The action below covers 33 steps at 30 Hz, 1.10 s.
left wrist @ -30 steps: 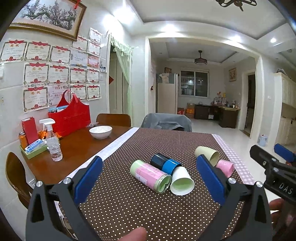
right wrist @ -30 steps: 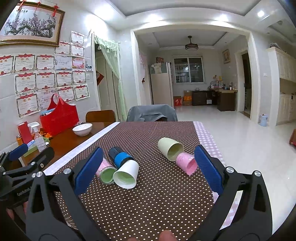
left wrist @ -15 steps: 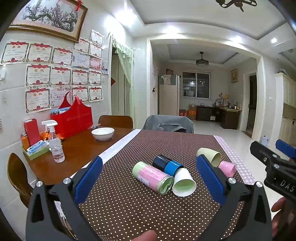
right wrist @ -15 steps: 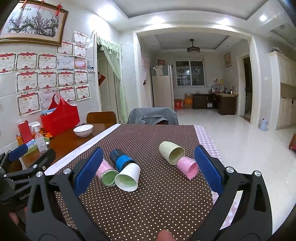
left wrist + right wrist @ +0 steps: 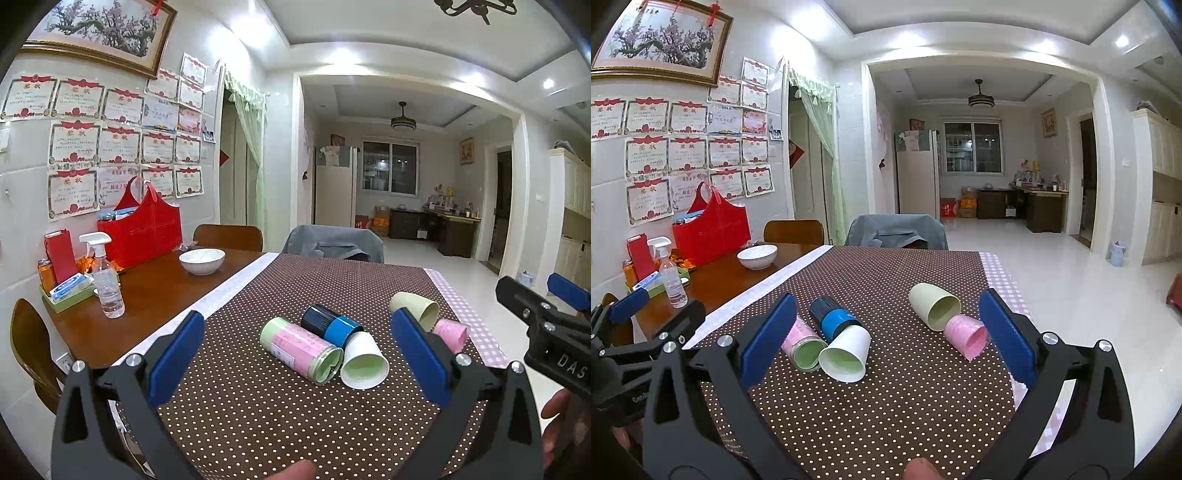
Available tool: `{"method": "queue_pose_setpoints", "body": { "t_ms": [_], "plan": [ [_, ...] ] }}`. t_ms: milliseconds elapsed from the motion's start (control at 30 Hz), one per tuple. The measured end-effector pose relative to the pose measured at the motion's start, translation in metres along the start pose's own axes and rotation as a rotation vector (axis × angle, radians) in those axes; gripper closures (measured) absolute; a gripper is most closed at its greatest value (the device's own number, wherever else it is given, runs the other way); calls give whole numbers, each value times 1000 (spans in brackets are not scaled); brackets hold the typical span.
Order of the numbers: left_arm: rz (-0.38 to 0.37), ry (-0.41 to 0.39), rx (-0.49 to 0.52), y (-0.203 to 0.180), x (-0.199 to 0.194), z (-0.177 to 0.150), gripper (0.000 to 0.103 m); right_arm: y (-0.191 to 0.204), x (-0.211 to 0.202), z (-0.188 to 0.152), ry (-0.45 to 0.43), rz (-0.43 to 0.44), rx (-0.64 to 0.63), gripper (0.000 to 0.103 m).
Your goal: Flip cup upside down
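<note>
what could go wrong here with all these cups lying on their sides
The white cup, blue-banded cup and pink-and-green cup lie bunched together, so closing on one may knock the others rolling. The small pink cup lies near the tablecloth's right edge and could roll off if bumped.
</note>
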State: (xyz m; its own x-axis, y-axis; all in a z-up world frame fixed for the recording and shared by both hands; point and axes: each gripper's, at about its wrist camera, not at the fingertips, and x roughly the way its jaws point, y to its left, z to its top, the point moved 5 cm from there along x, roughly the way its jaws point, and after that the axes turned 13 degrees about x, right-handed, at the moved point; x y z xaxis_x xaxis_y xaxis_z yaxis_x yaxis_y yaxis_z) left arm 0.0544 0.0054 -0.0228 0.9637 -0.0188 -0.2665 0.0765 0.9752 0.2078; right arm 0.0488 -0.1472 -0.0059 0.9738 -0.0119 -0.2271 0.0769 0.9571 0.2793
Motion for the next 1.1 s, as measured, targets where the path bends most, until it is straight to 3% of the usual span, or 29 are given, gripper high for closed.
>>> {"method": "queue_pose_setpoints", "body": {
  "t_ms": [700,1100],
  "plan": [
    [-4,30,15,-2,25,2,4,-8,27,-1,44,0,-7,6],
    [-32,114,46,-1,91,-6,4,-7,100,-18,204,30,-30,6]
  ]
}}
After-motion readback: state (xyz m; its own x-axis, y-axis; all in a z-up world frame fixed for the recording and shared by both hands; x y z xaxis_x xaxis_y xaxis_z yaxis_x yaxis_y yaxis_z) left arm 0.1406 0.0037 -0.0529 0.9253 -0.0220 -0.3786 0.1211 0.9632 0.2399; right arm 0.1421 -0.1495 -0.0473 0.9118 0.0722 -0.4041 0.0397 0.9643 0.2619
